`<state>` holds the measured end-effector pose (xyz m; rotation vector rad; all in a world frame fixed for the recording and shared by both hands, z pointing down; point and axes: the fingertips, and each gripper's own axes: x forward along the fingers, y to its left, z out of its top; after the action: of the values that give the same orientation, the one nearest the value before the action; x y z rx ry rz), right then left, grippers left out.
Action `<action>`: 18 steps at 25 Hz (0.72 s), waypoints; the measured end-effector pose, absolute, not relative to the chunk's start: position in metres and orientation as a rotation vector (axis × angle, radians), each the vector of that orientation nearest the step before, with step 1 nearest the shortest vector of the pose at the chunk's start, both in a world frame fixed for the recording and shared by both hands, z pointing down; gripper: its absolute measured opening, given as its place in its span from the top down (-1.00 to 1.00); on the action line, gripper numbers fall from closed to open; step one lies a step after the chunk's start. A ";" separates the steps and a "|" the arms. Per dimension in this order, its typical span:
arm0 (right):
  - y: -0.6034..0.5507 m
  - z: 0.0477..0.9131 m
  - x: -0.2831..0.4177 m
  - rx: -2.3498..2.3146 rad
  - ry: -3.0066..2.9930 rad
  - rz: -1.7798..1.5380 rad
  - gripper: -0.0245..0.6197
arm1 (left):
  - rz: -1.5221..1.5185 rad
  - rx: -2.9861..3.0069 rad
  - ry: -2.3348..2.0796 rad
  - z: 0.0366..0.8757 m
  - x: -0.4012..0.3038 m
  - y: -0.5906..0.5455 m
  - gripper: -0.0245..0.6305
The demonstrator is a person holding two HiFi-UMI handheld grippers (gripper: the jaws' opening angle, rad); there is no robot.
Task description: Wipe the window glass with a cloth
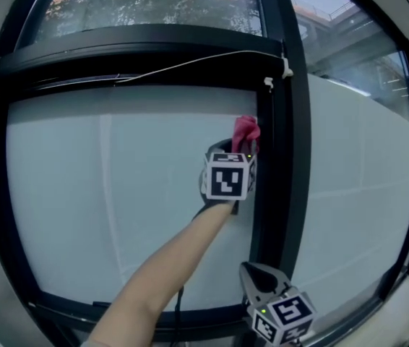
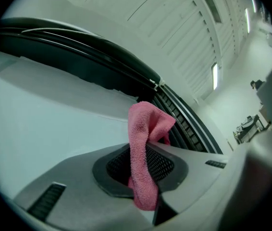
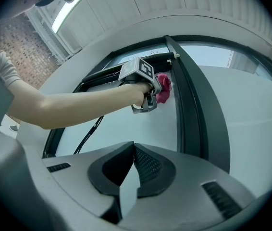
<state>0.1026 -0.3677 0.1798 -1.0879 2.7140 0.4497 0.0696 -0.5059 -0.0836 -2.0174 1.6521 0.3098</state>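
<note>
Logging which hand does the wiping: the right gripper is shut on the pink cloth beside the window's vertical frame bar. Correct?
No, the left gripper is the one shut on the pink cloth, as the left gripper view shows. It is beside the vertical frame bar, as you say. The right gripper is shut on nothing, lower down.

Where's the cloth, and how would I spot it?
Find the big pale window pane and follow it right to the black upright frame bar. Just left of that bar, the left tongs pinch a pink cloth, the only bright-coloured thing against the glass.
</note>
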 end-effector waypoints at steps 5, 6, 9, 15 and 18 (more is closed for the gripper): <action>-0.359 0.184 0.083 -1.026 2.759 0.445 0.92 | 0.336 -1.960 1.721 -0.087 0.031 -0.488 0.72; -0.357 0.185 0.079 -1.014 2.768 0.443 0.92 | 0.336 -1.947 1.736 -0.088 0.023 -0.483 0.72; -0.350 0.185 0.064 -0.984 2.786 0.446 0.92 | 0.345 -1.910 1.767 -0.092 -0.003 -0.471 0.72; -0.334 0.189 0.017 -0.866 2.838 0.448 0.92 | 0.319 -1.789 1.856 -0.090 -0.074 -0.439 0.72; -0.325 0.190 -0.010 -0.802 2.863 0.453 0.92 | 0.307 -1.748 1.896 -0.090 -0.110 -0.423 0.72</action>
<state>-0.0101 -0.3245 0.1896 -0.8023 2.8627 0.4534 -0.1101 -0.4231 -0.0901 -1.7475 1.8955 0.3071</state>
